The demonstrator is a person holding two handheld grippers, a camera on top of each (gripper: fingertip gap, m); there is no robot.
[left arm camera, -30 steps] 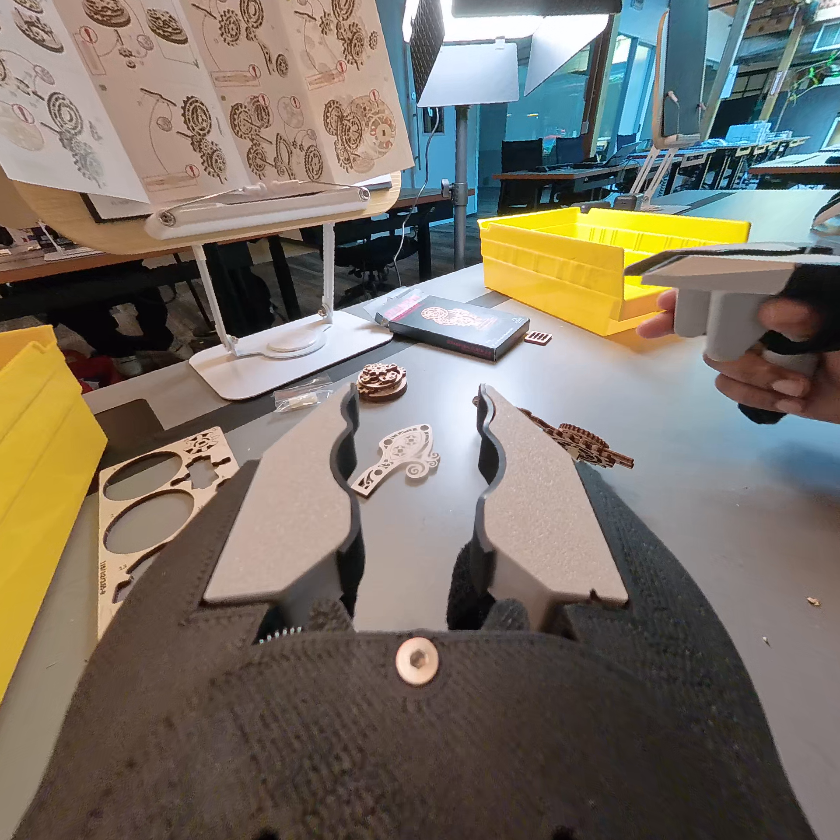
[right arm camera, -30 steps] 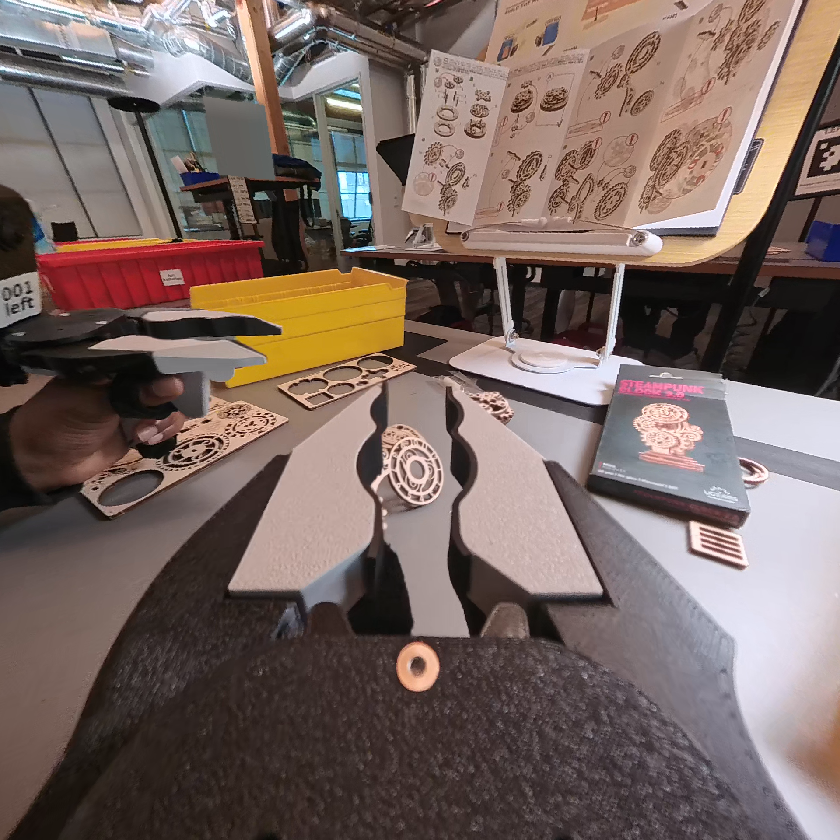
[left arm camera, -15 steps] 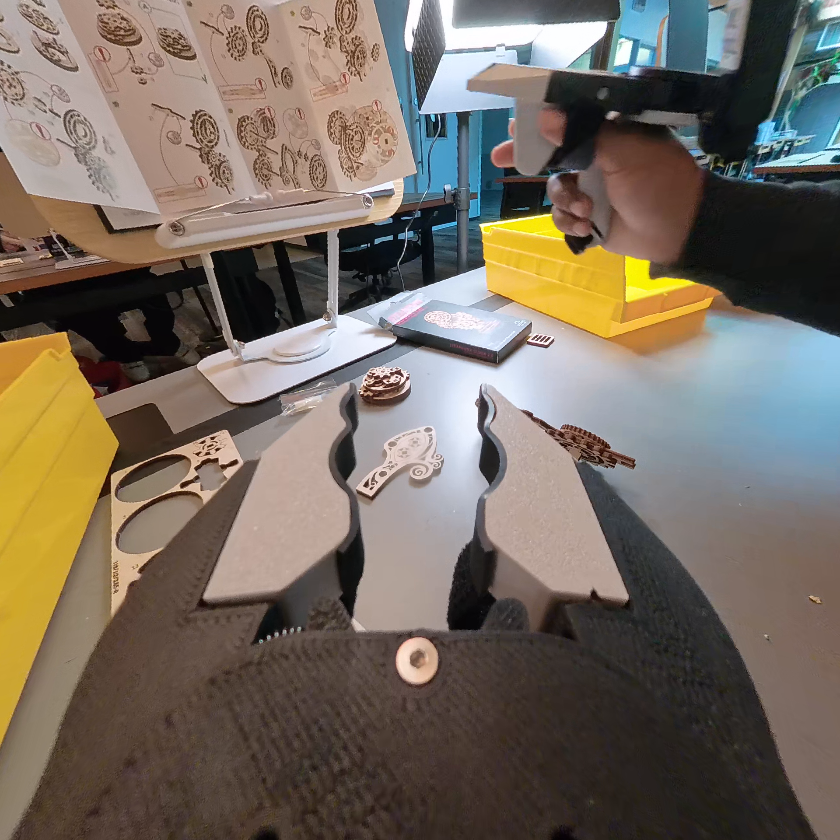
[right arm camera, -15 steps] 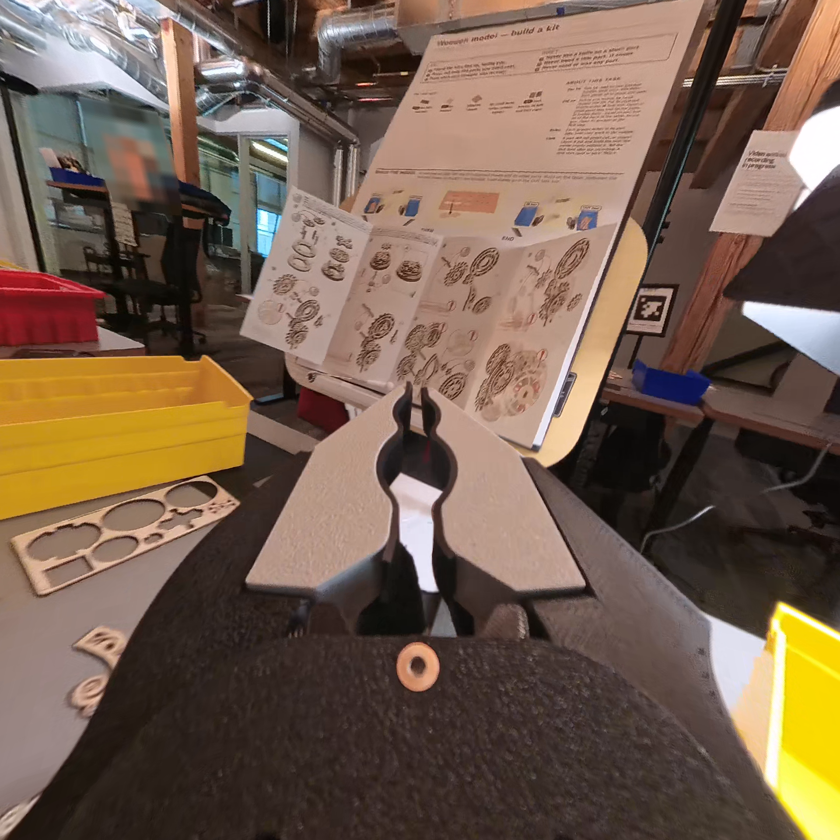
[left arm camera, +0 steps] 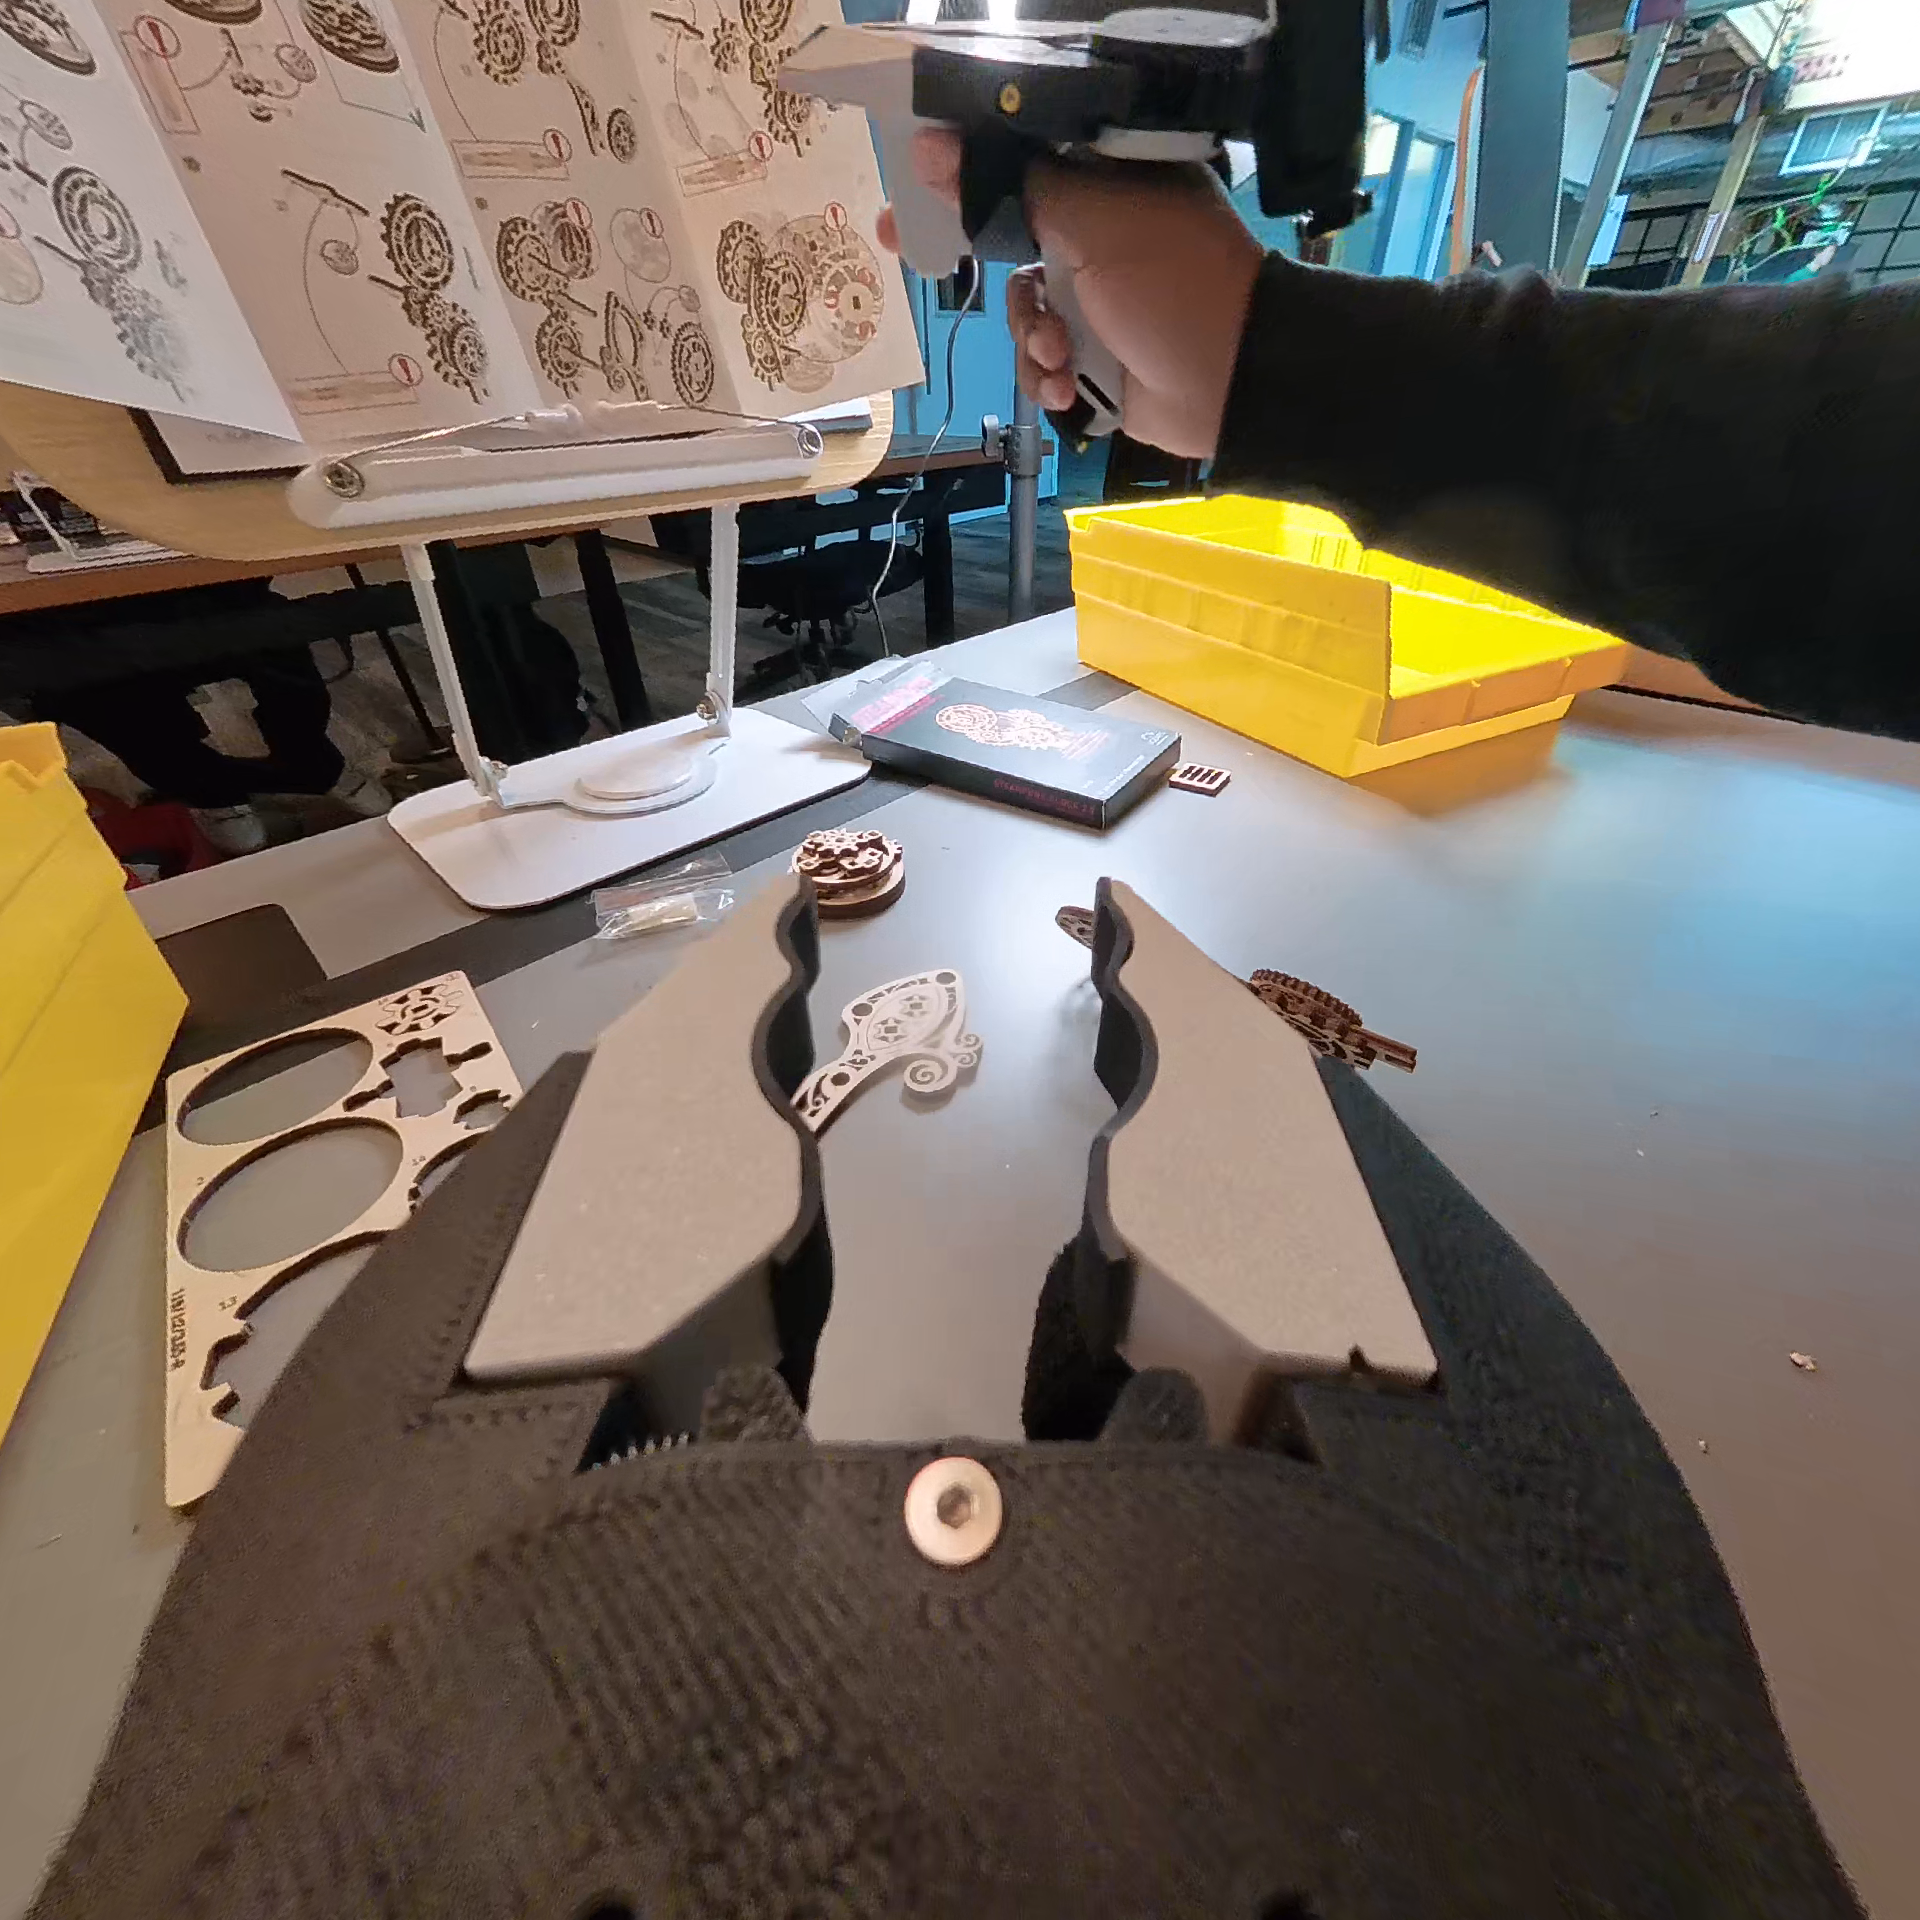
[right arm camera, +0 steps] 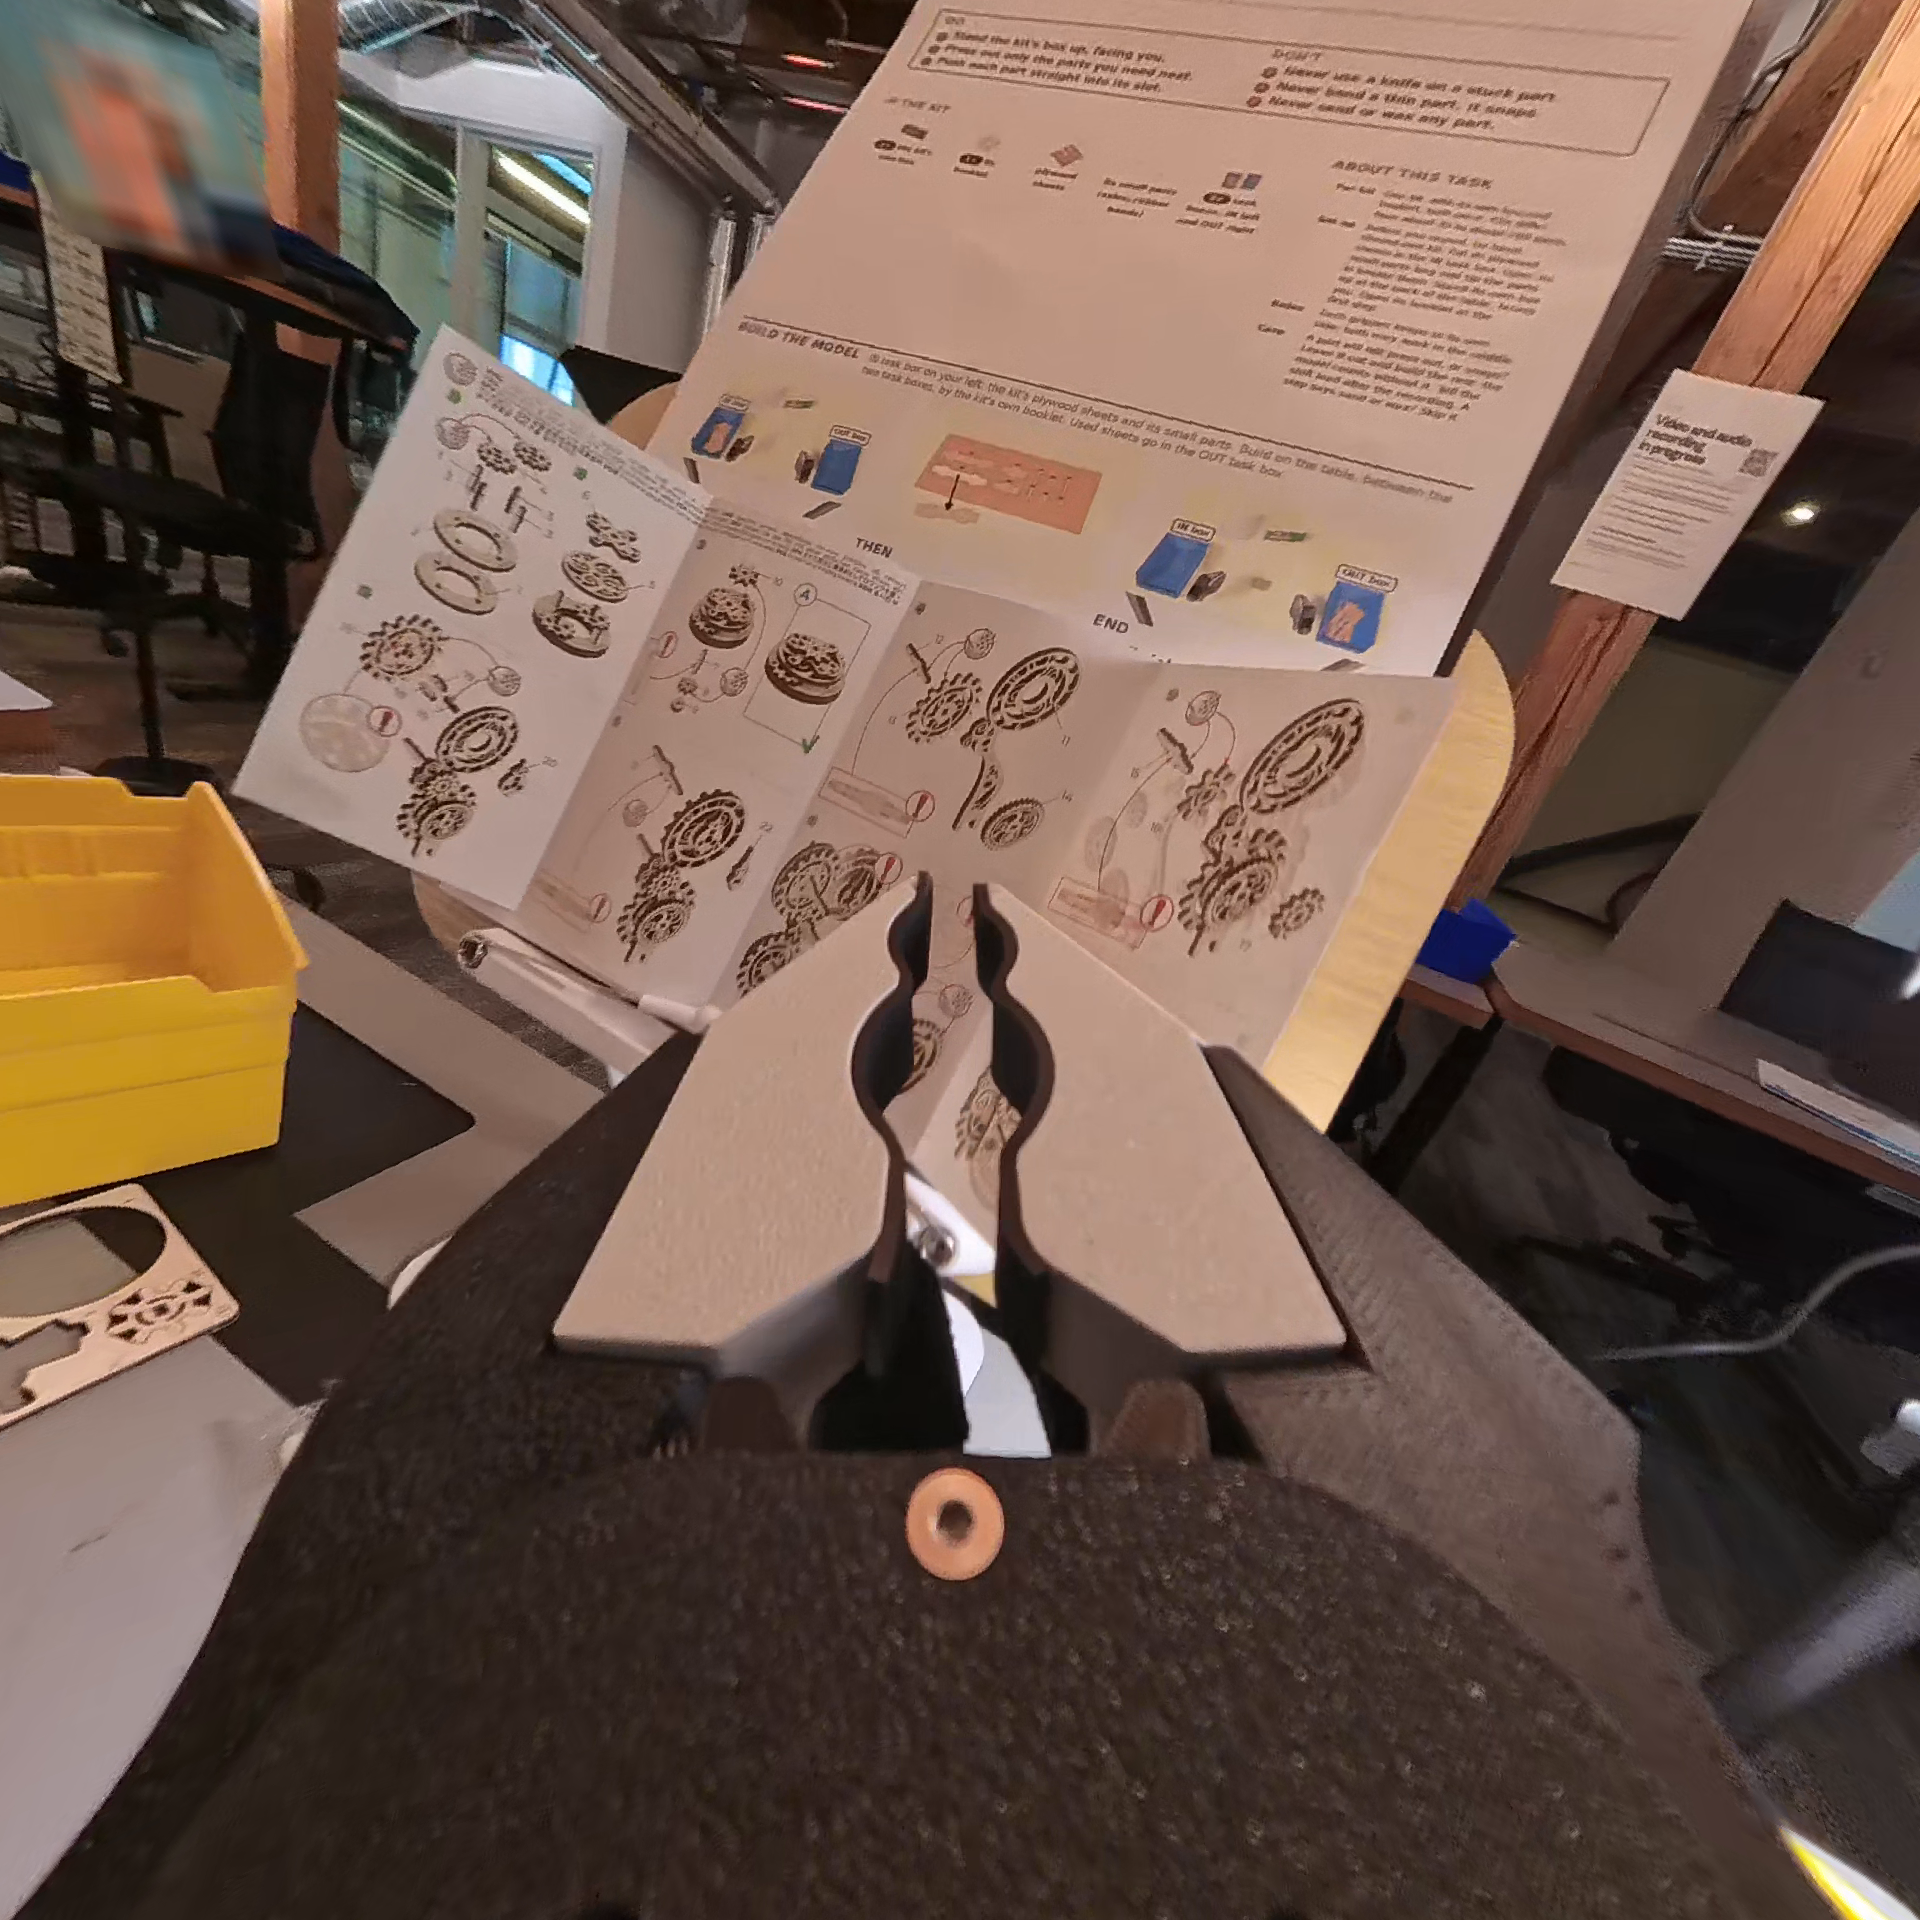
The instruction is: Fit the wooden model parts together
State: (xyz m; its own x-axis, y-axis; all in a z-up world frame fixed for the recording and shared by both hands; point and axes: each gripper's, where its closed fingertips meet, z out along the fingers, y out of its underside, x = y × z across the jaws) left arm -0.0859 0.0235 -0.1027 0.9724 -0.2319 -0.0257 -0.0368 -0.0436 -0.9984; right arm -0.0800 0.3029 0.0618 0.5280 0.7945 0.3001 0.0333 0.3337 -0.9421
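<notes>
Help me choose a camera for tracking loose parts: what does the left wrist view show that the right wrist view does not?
Only the left wrist view shows the loose pieces: a pale scrollwork part between the open left tool, a round gear assembly, a dark toothed piece, the black kit box, and a hand carrying the right tool high. Only the right wrist view shows the large poster behind the booklet, and its own tool nearly closed, empty. Both show the folded instruction booklet, a punched-out wooden sheet and a yellow bin.
</notes>
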